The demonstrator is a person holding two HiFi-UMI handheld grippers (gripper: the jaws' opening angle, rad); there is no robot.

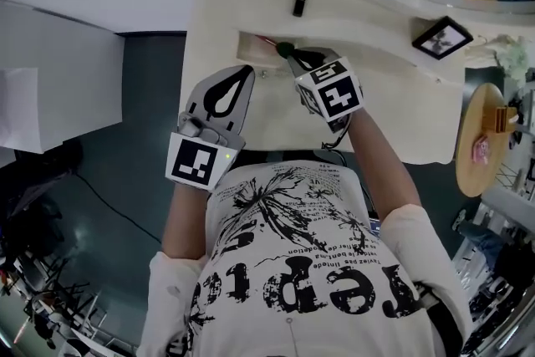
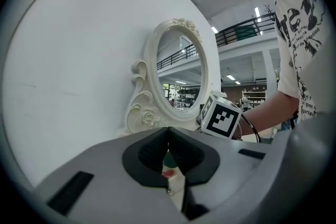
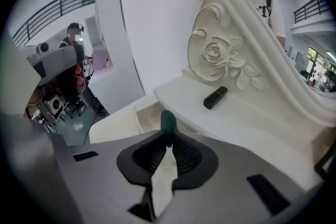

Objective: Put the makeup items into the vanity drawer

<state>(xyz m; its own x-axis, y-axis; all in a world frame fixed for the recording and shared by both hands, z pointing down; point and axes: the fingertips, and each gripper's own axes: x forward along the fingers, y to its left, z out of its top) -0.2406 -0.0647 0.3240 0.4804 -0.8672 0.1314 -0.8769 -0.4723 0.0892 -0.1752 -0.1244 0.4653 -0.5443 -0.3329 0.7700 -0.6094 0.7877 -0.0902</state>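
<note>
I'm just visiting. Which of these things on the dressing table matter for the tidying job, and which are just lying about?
Part of the job:
- dark green makeup item, held by the right gripper
- black lipstick tube, not yet put away
- open drawer

Just lying about:
- oval mirror
- picture frame
- round wooden side table

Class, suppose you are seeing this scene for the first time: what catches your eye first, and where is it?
The ornate cream mirror with its carved rose rises at the back of the vanity. In front of it the right gripper is shut on a dark green-tipped item by the open drawer, and a black tube lies on the vanity top.
</note>
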